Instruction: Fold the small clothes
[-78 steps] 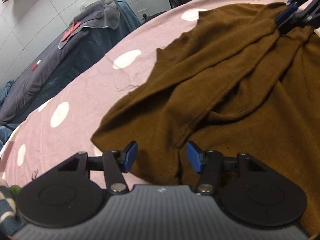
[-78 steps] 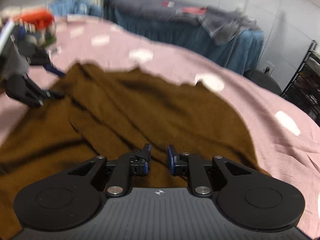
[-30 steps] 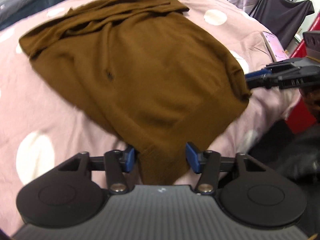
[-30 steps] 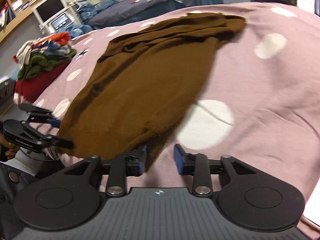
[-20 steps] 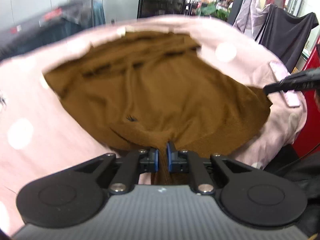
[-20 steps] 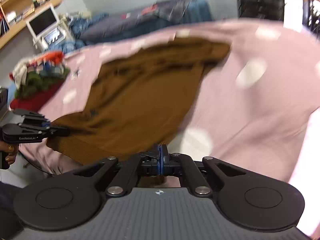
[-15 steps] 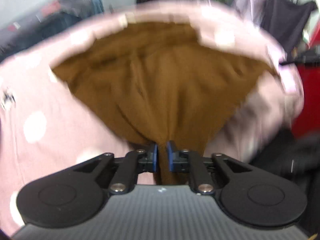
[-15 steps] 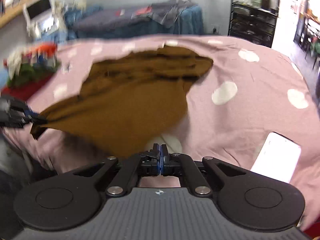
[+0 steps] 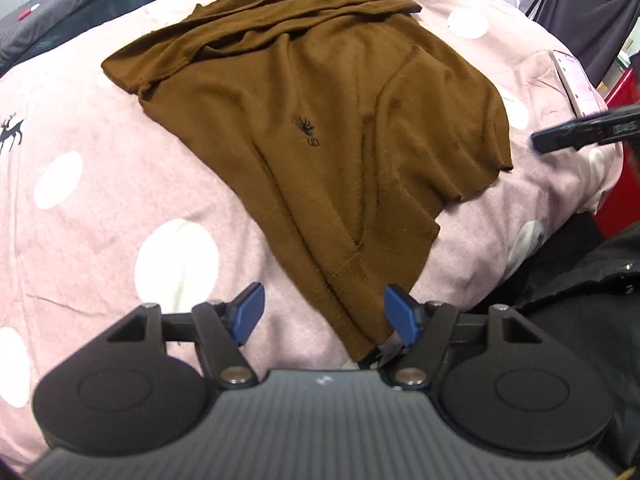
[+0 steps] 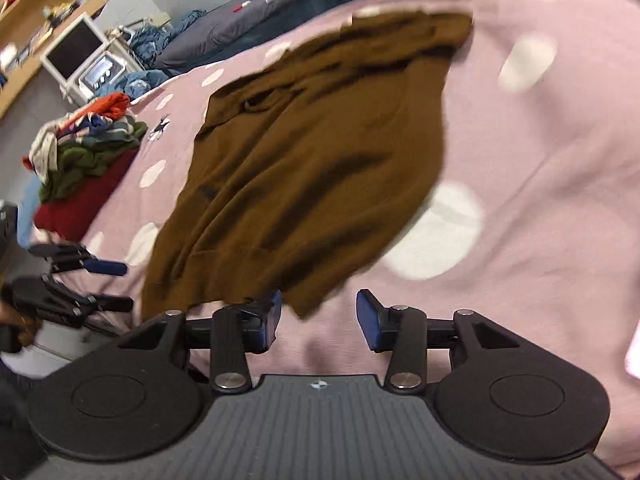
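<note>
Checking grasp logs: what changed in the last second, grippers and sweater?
Both grippers let go. The left gripper and right gripper, each shut on the brown sweater's hem half a second ago, now stand open with the near hem dropped flat on the pink spotted cover. The sweater stayed spread on the same spot, its far end still bunched.

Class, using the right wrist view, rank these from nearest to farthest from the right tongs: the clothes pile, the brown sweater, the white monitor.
1. Brown sweater: its hem lies just ahead of the right tongs.
2. Clothes pile: left, midway.
3. White monitor: far upper left.
</note>
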The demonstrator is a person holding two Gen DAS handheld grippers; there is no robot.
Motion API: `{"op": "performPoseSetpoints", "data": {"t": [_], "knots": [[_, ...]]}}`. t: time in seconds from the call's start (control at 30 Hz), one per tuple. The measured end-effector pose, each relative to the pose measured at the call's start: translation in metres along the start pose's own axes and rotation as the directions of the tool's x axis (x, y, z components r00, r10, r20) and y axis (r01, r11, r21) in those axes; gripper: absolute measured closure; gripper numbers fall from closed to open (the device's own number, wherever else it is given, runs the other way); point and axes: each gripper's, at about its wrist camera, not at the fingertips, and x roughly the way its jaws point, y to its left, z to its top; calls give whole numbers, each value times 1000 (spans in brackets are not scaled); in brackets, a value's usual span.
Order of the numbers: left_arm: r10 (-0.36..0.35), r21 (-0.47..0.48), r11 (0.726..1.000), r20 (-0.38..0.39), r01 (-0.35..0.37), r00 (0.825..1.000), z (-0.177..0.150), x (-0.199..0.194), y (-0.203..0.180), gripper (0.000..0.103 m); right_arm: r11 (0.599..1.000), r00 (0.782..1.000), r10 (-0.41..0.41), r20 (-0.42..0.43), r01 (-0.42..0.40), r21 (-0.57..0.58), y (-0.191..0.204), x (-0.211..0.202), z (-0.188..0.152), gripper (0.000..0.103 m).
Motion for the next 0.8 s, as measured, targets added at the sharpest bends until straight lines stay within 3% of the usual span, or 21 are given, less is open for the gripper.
{"op": "performPoseSetpoints", "data": {"t": [0.13,0.17,0.2,0.23,0.27,0.33,0.4,0.43,0.6,0.67,0.8], "knots": [[-34,-4,999,-19,34,999,-11,10,-2,40,987,996,87,-4,-86,133,-5,23,-7,35],[-38,-7,999,-21,38,999,-13,13,-2,42,988,997,80,7,-80,129,-3,23,-7,47],[-49,-18,999,-20,49,999,-15,16,-2,44,990,997,72,6,-72,117,-1,21,-8,74],[-61,-36,998,-15,61,998,-16,19,-1,48,993,998,57,1,-57,106,0,18,-7,95],[-72,-57,996,-10,72,997,-19,22,-1,55,993,999,38,-1,-38,109,-2,15,-8,99],[-61,-83,995,-2,61,998,-20,26,0,65,989,999,52,3,-51,136,-10,4,-7,99],[-46,-75,996,23,48,999,-20,25,-1,91,995,1000,12,19,-14,103,-13,-20,-6,100],[-65,-78,995,37,68,997,-19,22,-1,95,998,999,-31,29,30,56,-12,-35,-4,100],[-86,-91,992,10,86,996,-20,17,6,95,970,974,-222,34,224,-92,-15,-94,0,100],[-99,-110,989,-5,98,995,-23,23,8,95,969,973,-230,17,230,-84,-21,-100,-3,100],[-98,-105,990,-19,95,995,-28,23,3,95,975,972,-213,-96,204,-91,-23,-84,-22,101]]}}
